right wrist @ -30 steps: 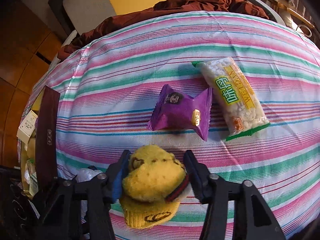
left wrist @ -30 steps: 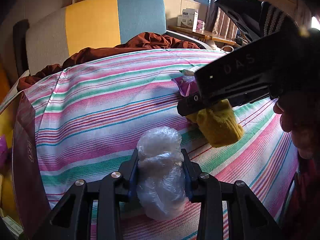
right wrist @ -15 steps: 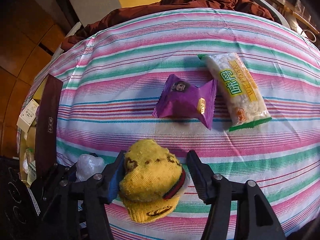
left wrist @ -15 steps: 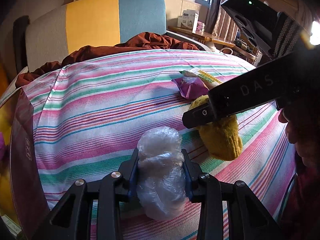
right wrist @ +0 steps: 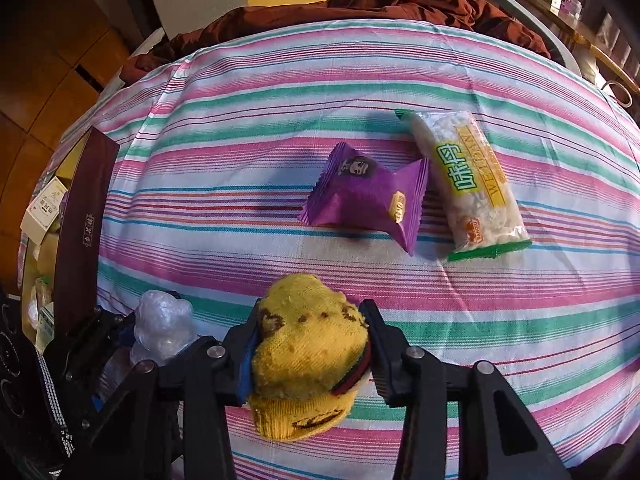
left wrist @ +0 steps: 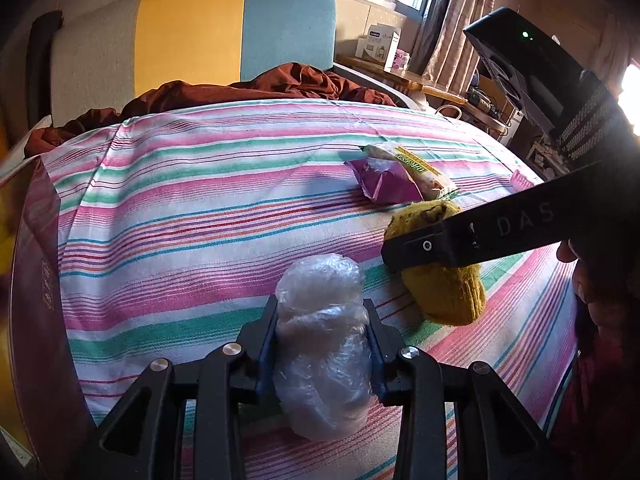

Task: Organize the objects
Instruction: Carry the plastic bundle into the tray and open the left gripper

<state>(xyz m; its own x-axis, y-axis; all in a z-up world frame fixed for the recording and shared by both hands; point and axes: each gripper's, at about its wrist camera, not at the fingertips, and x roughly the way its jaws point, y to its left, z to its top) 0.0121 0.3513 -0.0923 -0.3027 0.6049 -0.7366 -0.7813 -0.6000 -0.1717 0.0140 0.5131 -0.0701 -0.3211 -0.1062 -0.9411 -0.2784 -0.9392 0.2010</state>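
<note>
A crumpled plastic bag (left wrist: 324,344) is clamped in the left gripper (left wrist: 322,344) above the striped cloth (left wrist: 200,208). A yellow sock (right wrist: 308,364), resting on the cloth, is pinched by the right gripper (right wrist: 310,354), whose jaws have just closed on it. A purple packet (right wrist: 368,200) and rice snack (right wrist: 468,180) lie beyond.

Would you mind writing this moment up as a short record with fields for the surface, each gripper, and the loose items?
surface: striped cloth
left gripper: shut on crumpled clear plastic bag
right gripper: jaws just closed again, shut on yellow knitted sock
loose items: purple snack packet beside the white rice-snack packet, both flat on the cloth
left edge: dark maroon box
</note>
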